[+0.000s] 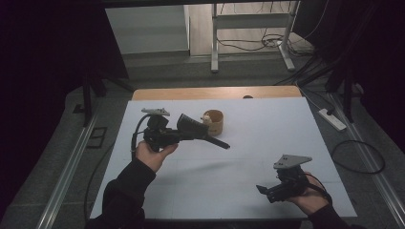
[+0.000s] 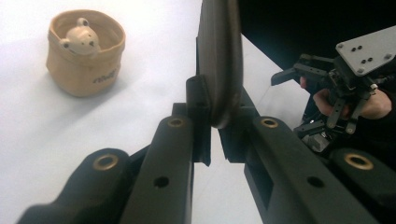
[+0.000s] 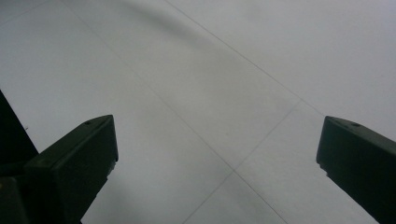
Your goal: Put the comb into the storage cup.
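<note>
The brush [image 1: 200, 132], a flat dark thing with a broad head and a thin handle, is clamped edge-on in the left claw [image 2: 210, 126], lifted off the table [image 1: 248, 191] just beside the pot [image 1: 214, 122] on the person's side of it. In the left gripper view its worn, rounded edge rises straight up between the two black jaws, which press on it from both sides; its far end and any bristles are not clear enough to make out. In the high view its slim handle sticks out past the pot toward the middle of the table, with a faint shadow on the white sheet beneath. The pot itself is a small tan cup with a pale bear figure [image 2: 80, 38] peeking over its rim, standing upright near the far edge of the table. Judging by this, picking the brush up is done and whatever it is meant for, perhaps going into or onto the pot, is not yet done. The right claw [image 3: 217, 154] is well apart from the pot, low over the near right part of the table, its jaws spread wide with nothing between them but bare white surface.
</note>
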A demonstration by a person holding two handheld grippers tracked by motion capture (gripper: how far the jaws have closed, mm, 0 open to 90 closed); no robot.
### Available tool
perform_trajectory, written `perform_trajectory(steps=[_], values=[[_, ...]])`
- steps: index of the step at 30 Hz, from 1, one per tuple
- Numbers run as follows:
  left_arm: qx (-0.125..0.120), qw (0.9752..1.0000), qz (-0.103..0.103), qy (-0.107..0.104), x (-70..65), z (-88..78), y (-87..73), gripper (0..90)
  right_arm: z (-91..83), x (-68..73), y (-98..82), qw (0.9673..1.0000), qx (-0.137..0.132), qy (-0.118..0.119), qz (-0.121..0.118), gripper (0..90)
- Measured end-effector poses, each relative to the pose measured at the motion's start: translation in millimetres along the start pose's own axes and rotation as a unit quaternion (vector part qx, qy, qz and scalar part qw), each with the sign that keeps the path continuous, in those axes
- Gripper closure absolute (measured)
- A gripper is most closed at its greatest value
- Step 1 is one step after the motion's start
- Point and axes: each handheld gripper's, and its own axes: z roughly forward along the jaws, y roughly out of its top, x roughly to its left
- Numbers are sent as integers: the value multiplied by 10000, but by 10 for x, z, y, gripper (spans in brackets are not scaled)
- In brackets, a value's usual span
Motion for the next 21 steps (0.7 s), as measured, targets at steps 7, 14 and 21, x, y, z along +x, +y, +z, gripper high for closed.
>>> perform_trajectory(steps=[7,14,21], values=[[-73,9999,52,115,17,-61,104,831,-64,-70,-95,9998,51,-127,168,0],[-134,9997,60,214,41,-141,208,831,-165,-149,-227,9984,95,-307,457,0],[-147,9995,54,275,70,-166,296,831,-256,-196,-322,9961,153,-469,728,0]])
